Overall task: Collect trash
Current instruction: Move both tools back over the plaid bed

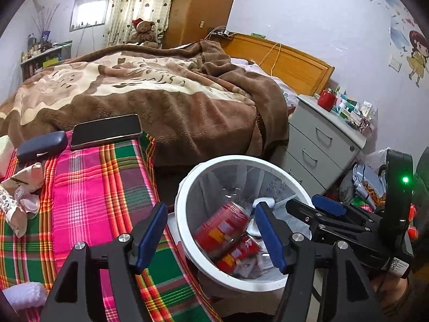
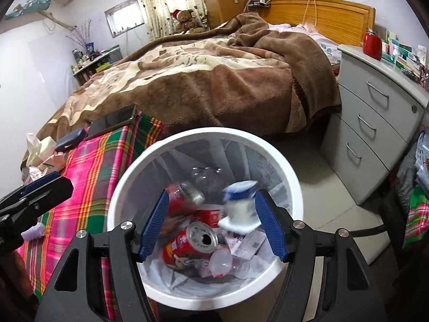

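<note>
Both tongs, left [image 1: 211,237] and right [image 2: 211,221], agape, empty over white bin [image 2: 281,158]; blurred cup [image 2: 240,206] mid-air.

A bedroom with pale lilac walls [image 1: 295,13]. A bed [image 2: 214,86] fills the middle, covered by a brown and cream blanket [image 1: 161,88], with an orange wooden headboard [image 1: 289,61] against the wall. Beside the headboard stands a grey three-drawer cabinet [image 2: 375,123], its top crowded with boxes and a red jar [image 2: 372,42]. Behind the bed rises a wooden wardrobe [image 1: 201,5], next to a patterned curtain [image 1: 139,2] lit from behind, and a small bright window [image 1: 89,10]. A teddy bear [image 1: 143,33] sits below the curtain. A cluttered shelf [image 1: 40,56] stands by the far wall. Cartoon stickers [image 1: 415,56] decorate the wall. The floor [image 2: 321,187] is pale tile.
</note>
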The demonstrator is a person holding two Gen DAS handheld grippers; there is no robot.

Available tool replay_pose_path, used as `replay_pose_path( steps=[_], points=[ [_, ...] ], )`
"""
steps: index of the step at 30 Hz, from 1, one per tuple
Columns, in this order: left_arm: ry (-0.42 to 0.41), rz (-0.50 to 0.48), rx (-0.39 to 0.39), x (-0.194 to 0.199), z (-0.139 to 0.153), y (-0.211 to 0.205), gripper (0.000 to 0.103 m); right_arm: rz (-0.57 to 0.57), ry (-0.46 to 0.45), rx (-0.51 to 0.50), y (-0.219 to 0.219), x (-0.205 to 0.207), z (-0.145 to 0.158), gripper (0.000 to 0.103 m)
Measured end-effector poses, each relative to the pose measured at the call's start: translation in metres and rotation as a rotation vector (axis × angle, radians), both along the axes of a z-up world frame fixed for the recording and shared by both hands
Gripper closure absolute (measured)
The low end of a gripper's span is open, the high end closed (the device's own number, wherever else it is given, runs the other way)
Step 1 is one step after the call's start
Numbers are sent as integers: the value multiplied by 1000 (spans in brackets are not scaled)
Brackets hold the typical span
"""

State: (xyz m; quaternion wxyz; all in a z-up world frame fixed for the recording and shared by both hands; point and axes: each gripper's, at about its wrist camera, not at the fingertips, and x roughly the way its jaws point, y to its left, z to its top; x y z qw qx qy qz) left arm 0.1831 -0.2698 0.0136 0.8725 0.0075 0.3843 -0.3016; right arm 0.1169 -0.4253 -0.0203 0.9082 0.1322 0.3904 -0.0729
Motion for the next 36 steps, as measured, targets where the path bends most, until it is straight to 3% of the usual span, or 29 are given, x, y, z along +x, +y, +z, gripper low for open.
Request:
replay_pose_path(
  steps=[15,28,36],
  points=[
    [-44,95,16,-13,10,63,35,60,-60,14,42,2,17,35],
    [-59,199,20,-24,11,146,35,171,-91,27,99,14,20,35],
    [-47,265,72,-22,-1,207,35,241,-93,32,131,21,18,35]
  ],
)
